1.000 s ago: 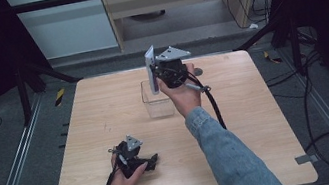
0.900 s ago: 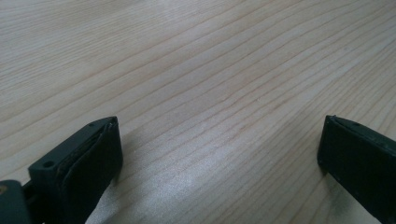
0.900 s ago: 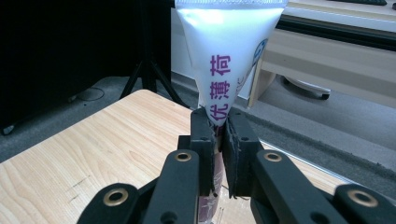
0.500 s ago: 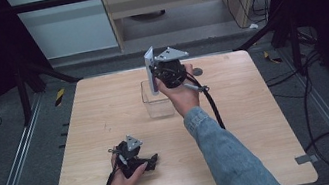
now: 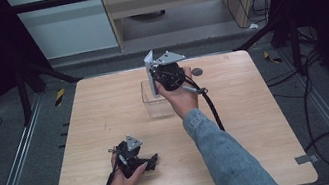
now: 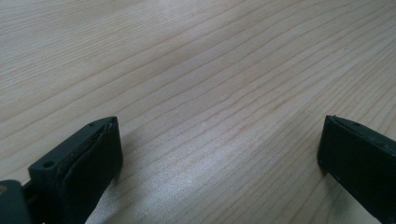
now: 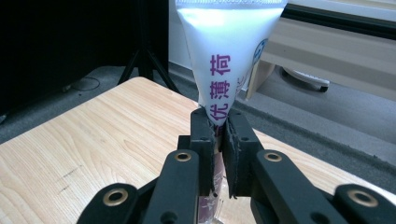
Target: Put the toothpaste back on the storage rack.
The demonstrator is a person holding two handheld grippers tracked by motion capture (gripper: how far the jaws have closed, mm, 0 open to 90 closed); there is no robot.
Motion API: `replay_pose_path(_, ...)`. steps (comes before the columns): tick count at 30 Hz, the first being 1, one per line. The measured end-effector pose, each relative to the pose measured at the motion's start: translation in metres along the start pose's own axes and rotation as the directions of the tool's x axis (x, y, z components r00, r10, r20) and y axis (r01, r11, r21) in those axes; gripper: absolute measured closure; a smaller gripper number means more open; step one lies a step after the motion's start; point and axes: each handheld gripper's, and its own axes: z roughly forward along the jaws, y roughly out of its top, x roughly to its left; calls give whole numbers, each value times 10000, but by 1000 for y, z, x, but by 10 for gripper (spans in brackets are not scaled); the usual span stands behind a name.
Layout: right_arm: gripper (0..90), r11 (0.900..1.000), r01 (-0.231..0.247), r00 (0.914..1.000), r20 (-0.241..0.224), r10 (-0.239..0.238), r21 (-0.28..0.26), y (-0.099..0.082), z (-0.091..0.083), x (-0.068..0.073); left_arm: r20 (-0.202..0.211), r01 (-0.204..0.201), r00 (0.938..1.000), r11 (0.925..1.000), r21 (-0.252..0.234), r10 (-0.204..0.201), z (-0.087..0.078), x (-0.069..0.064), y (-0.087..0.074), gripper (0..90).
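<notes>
We've got the tube (image 7: pixel 229 56) pinched by the right gripper (image 7: pixel 218 140), fingers closed on its narrow end, held above the clear box (image 5: pixel 157 99); it looks light, soft and slick, so grip low near the stiff neck. The right gripper view shows the purple print; the high view shows the left gripper (image 5: pixel 133 159) resting on the counter (image 5: pixel 259 122) well short of the box, fingers wide open and empty.
</notes>
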Motion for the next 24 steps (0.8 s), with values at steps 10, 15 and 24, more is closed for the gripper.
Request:
replay_pose_path(10, 831, 9999, -8, 10000, -25, 9, 140, -6, 5, 0, 11, -5, 10000, 10000, -2, 5, 0, 0, 0, 0)
replay_pose_path(15, 831, 9997, 47, 10000, -35, -46, 221, -8, 8, 1, 7, 3, 10000, 10000, -2, -3, 0, 0, 0, 0)
replay_pose_path(24, 831, 9984, 84, 10000, -34, -82, 559, -20, 14, 3, 24, 17, 10000, 10000, -3, -17, 0, 0, 0, 0)
